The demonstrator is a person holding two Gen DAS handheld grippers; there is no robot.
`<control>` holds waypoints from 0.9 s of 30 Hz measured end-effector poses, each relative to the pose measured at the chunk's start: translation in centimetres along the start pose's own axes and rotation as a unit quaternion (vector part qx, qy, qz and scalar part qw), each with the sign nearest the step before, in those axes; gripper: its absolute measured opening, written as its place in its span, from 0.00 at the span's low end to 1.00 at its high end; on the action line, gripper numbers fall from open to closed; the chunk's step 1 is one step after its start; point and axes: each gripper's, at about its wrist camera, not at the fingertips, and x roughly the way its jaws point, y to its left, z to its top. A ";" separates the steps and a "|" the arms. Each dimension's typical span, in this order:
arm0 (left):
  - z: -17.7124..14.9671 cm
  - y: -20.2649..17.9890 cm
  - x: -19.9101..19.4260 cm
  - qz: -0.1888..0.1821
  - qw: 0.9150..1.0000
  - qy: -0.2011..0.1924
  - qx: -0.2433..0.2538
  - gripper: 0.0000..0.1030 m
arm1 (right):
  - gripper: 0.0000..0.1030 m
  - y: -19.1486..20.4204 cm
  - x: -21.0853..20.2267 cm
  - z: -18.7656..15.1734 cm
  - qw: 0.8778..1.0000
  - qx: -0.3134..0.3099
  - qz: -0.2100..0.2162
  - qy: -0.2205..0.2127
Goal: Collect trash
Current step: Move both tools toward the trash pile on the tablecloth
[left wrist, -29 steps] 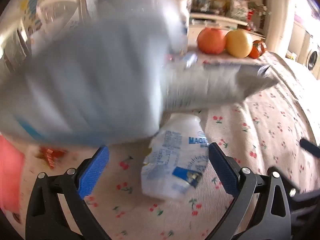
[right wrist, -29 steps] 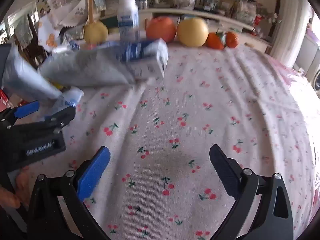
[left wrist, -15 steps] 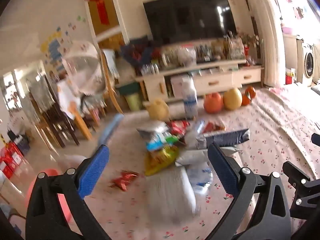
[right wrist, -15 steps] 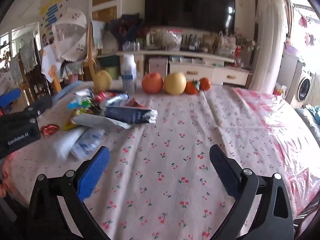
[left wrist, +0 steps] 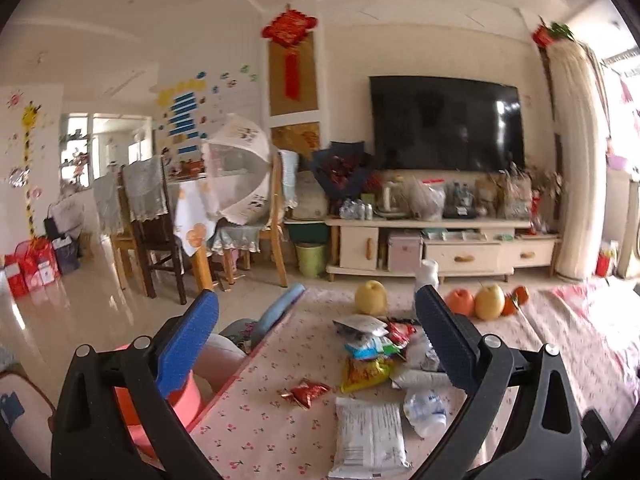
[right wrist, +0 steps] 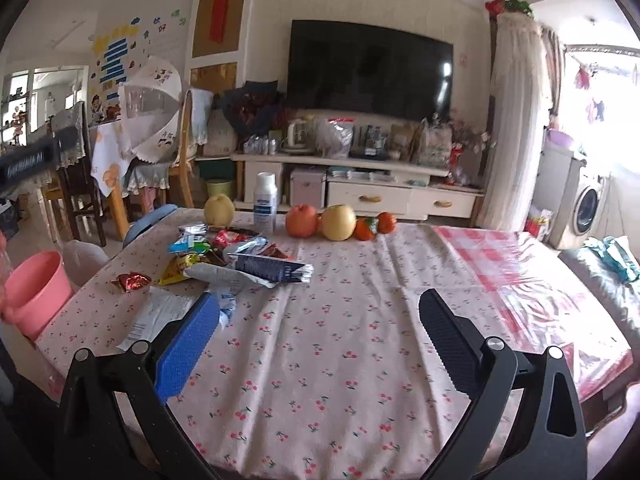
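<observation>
Two grippers are in view, both raised above a table covered by a cherry-print cloth (right wrist: 320, 340). The left gripper (left wrist: 316, 344) has its blue-padded fingers spread wide apart with nothing between them. The right gripper (right wrist: 320, 344) likewise stands wide apart and empty, over a bare stretch of cloth.

The trash lies in a loose pile (right wrist: 240, 260) on the left half of the table, near its edge. Nearest the camera in the left wrist view is a flat white packet (left wrist: 370, 438), with a crumpled clear wrapper (left wrist: 426, 412) just beside it on the right. A small red foil wrapper (left wrist: 306, 392) lies apart, to the left. Further back sit a yellow snack bag (left wrist: 362, 372) and a dark blue carton (right wrist: 272, 270), which rests tilted across a pale bag. Several smaller wrappers behind these overlap; their exact number cannot be told.

A pink bucket (right wrist: 34, 292) stands beside the table, off its left edge and below the level of the cloth. Its contents are not visible.

Along the far edge of the table stand a white bottle (right wrist: 265, 202), a pale pear-like fruit (right wrist: 219, 210) and a row of orange and yellow fruit (right wrist: 324, 222). These are well apart from both grippers.
</observation>
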 end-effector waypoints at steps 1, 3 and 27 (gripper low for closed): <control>0.5 0.7 -0.2 0.005 1.000 -0.005 -0.007 0.96 | 0.95 -0.3 -0.2 -0.2 1.000 -0.002 -0.006 0.001; 1.3 1.3 -0.7 0.016 1.000 -0.012 -0.016 0.96 | 0.95 -0.7 -0.6 -0.6 1.000 -0.005 -0.017 0.004; 2.1 3.3 -8.4 -0.010 1.000 0.021 0.020 0.96 | 0.95 0.0 -9.5 3.6 0.999 0.002 0.012 -0.038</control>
